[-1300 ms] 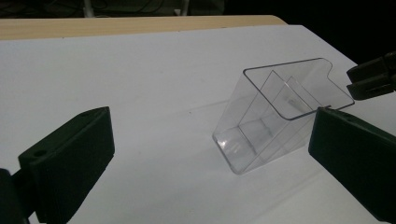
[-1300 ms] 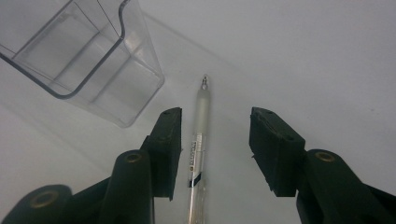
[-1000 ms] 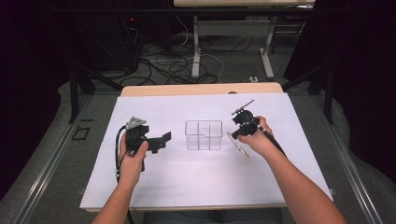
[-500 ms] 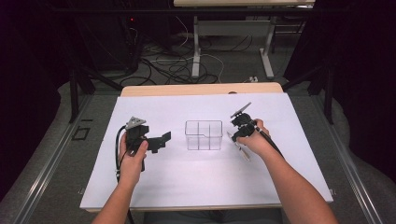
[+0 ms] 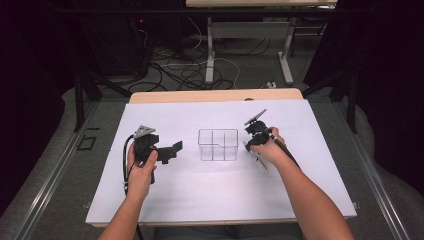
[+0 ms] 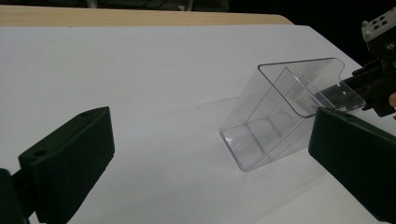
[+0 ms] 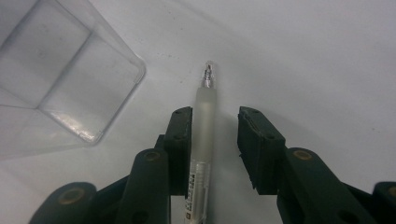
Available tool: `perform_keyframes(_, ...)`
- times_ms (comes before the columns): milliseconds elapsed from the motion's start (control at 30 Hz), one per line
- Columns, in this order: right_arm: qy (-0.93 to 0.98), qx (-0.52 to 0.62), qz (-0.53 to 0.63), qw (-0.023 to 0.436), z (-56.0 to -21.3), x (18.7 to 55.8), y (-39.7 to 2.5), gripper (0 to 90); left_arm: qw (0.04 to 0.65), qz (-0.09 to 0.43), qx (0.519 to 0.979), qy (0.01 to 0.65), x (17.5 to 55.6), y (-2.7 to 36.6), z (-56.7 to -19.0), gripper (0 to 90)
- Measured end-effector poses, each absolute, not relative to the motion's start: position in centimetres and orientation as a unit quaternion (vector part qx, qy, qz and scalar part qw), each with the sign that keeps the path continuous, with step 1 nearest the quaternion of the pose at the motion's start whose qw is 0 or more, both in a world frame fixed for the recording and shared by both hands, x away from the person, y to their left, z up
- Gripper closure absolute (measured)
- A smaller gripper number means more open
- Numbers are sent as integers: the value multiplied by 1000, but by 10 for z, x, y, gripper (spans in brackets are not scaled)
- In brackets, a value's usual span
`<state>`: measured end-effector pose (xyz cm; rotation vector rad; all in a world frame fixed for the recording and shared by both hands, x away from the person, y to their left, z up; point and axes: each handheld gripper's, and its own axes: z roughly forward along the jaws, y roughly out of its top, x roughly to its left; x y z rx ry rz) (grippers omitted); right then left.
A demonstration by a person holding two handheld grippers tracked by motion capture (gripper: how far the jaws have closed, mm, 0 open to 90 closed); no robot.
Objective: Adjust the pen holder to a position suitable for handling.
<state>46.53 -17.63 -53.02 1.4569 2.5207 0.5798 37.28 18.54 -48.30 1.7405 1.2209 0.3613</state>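
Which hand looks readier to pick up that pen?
Right. The right hand-held gripper already straddles the translucent white pen, jaws open. The left hand-held gripper sits across the clear plastic divided box.

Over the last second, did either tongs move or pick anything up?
The right tongs shifted slightly toward the clear box, lowering over the pen, which lies between their open jaws, touching one, not yet clamped. The left tongs stayed put, open and empty. The box and pen have not moved.
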Motion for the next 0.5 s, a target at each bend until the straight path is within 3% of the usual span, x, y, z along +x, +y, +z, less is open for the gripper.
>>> perform_keyframes(500, 855, 478, 187, 73, -532, 467, -174, 791, 469, 143, 710, 506, 374, 184, -485, 3)
